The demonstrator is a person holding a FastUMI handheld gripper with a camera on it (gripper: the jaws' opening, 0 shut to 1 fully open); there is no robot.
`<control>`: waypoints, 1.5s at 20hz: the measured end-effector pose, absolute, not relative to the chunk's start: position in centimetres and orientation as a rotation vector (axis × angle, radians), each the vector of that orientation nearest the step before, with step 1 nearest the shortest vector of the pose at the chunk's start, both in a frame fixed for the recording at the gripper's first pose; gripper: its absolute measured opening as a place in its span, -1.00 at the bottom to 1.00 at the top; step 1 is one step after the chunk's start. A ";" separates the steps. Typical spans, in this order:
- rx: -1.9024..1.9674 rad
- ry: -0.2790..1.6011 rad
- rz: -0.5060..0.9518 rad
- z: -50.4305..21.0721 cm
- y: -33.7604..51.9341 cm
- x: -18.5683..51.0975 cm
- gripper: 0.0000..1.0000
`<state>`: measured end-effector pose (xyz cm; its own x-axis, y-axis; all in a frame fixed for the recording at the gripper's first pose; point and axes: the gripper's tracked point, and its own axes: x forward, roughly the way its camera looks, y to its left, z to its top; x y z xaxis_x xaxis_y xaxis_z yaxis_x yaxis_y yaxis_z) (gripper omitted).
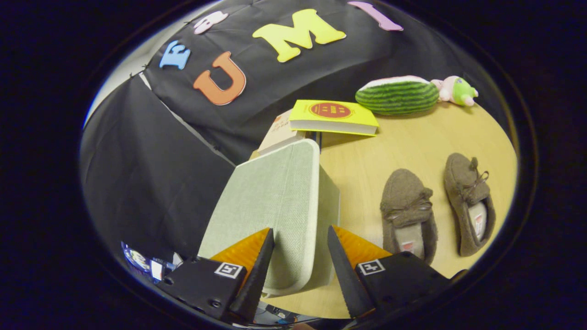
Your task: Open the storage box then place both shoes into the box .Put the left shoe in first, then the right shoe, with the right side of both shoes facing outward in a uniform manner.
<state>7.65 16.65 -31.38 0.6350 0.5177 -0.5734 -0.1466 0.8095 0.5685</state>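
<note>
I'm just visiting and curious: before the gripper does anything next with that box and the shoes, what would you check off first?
1. Box lid shut: not ok, opening not yet done.
2. Gripper open, fingers either side of the lid's edge: ok.
3. Fingers pressing on the lid: cannot tell.
4. Both shoes on the table, beside the box: ok, near shoe, far shoe.
5. Which shoe is the left: cannot tell.
6. Books close behind the box, may hinder the lid: cannot tell.

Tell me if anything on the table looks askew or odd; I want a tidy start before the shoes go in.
Only the yellow book: it lies skewed across another book behind the closed storage box. The two brown shoes lie side by side, undamaged. The open gripper straddles the box's lid edge.
</note>
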 end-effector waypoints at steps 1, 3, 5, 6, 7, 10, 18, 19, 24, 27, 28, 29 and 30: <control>0.520 0.807 0.406 -31.4 16.9 7.6 0.44; 0.556 0.824 0.399 -31.2 17.0 7.7 0.22; 0.588 0.837 0.385 -30.8 16.8 7.7 -0.02; 0.600 0.834 0.378 -30.5 16.8 7.7 -0.14; 0.613 0.834 0.377 -30.0 16.8 7.7 -0.45; 0.620 0.844 0.389 -28.6 17.6 7.3 -0.88; 0.590 0.750 0.449 -20.2 21.3 6.9 -0.89; 0.573 0.735 0.454 -19.1 22.0 7.0 -0.88; 0.536 0.685 0.511 -14.8 28.2 6.0 -0.88; 0.465 0.648 0.543 -13.7 32.0 5.5 -0.88; 0.442 0.637 0.557 -13.3 33.3 5.3 -0.88; 0.421 0.627 0.572 -13.0 34.6 5.1 -0.87; 0.398 0.619 0.588 -12.8 35.8 4.9 -0.85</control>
